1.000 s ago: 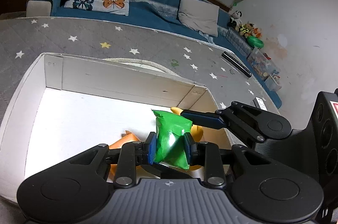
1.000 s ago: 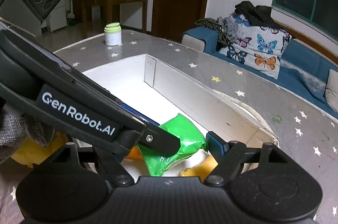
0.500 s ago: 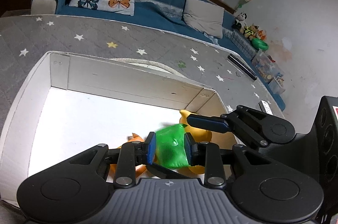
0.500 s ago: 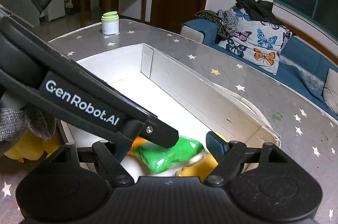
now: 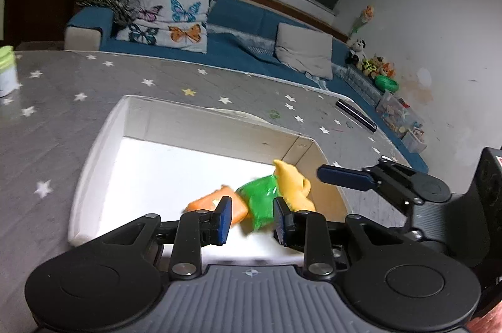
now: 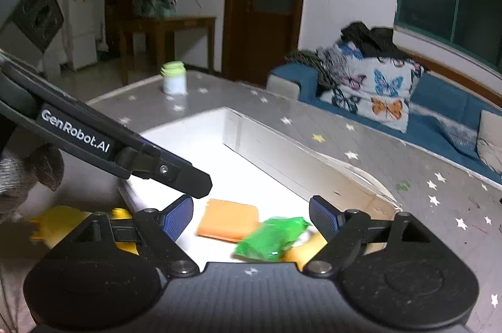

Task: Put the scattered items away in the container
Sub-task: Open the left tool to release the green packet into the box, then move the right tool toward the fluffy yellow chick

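1. Green plastic catches the light first: the green packet (image 5: 262,201) lies on the white floor of the container (image 5: 94,163), at the near right-hand end, touching an orange pad (image 5: 216,202) on one side and a yellow toy (image 5: 291,184) on the other.
2. My left gripper (image 5: 252,220) hangs over that same end with its blue pads spread apart and nothing between them; the green packet sits below the gap, toward 12 o'clock from the pads.
3. My right gripper (image 6: 251,215) is spread wide too, and holds nothing. In its view the orange pad lies flat at about 11 o'clock from the gap and the green packet at about 6 o'clock, partly hidden by the gripper body.
4. In the left wrist view, one finger of my right gripper reaches in from 3 o'clock, over the container's right wall.
5. Outside the container, on the grey star-patterned table (image 6: 392,151), a yellow object (image 6: 59,223) lies at 9 o'clock in the right wrist view, and a white jar with a green lid (image 6: 173,78) stands at 11 o'clock, well apart from the container.
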`<state>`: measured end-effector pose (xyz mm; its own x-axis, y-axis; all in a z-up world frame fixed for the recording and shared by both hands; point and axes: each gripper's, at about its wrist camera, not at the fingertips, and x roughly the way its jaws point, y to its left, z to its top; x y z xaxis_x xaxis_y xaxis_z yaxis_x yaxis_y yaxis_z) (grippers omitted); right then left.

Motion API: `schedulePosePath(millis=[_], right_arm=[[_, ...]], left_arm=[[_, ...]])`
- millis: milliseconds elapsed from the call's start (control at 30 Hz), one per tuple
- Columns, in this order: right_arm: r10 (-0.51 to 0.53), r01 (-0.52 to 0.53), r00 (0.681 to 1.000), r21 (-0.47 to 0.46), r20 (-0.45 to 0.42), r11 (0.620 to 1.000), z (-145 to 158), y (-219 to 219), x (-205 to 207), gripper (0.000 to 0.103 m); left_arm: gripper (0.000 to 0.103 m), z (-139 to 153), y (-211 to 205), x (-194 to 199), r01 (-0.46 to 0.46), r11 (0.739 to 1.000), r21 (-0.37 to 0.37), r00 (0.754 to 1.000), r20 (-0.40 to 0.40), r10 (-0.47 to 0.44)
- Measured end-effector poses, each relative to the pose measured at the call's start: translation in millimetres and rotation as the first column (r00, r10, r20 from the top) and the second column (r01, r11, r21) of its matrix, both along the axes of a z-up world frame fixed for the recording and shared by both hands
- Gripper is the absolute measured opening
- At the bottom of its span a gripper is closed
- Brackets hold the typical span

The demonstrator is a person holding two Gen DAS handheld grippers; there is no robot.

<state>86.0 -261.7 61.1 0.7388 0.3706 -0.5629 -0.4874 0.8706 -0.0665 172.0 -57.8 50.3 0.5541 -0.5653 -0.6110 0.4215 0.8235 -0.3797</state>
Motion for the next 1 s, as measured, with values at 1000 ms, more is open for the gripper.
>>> schedulePosePath(millis=[1000], right_arm=[[0.254, -0.250, 0.963, 0.052, -0.089, 0.967, -56, 106, -78, 0.094]], left_arm=[[0.033, -33, 92, -72, -0.150, 0.989, 0.019, 0.987, -0.061, 0.150]])
